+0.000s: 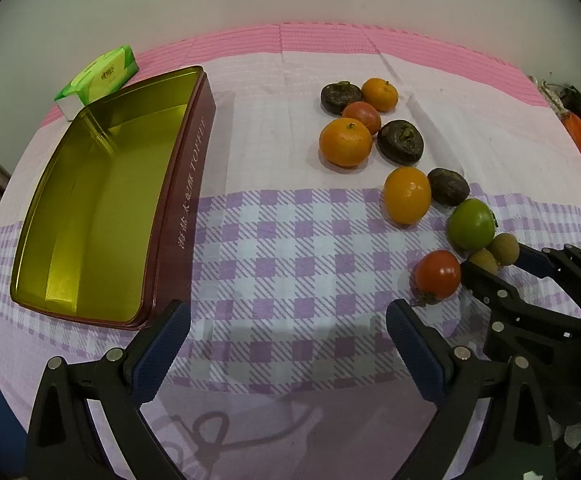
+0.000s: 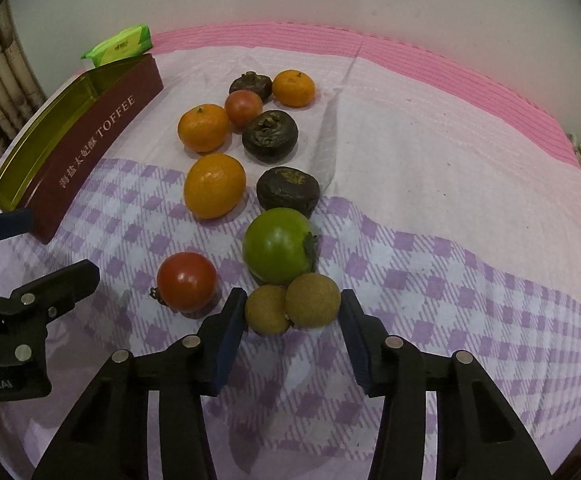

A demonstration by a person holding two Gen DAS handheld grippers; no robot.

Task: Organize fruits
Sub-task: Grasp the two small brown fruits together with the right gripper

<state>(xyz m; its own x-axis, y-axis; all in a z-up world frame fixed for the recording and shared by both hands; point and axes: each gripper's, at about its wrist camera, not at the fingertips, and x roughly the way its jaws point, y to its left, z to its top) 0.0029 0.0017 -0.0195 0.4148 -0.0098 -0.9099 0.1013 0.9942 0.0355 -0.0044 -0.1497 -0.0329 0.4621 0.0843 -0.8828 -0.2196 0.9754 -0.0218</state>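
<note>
Brown longans (image 2: pixel 292 309) sit paired on the checked tabletop (image 2: pixel 450 280) below the green tomato (image 2: pixel 277 245), bracketed by my right gripper (image 2: pixel 293 322), jaws not visibly pressing; my left gripper (image 1: pixel 288 338) hangs open beside the toffee tin (image 1: pixel 90 200).

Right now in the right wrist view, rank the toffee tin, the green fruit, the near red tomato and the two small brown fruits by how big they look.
1. toffee tin
2. green fruit
3. near red tomato
4. two small brown fruits, alike; nearness to the camera inflates them.
</note>
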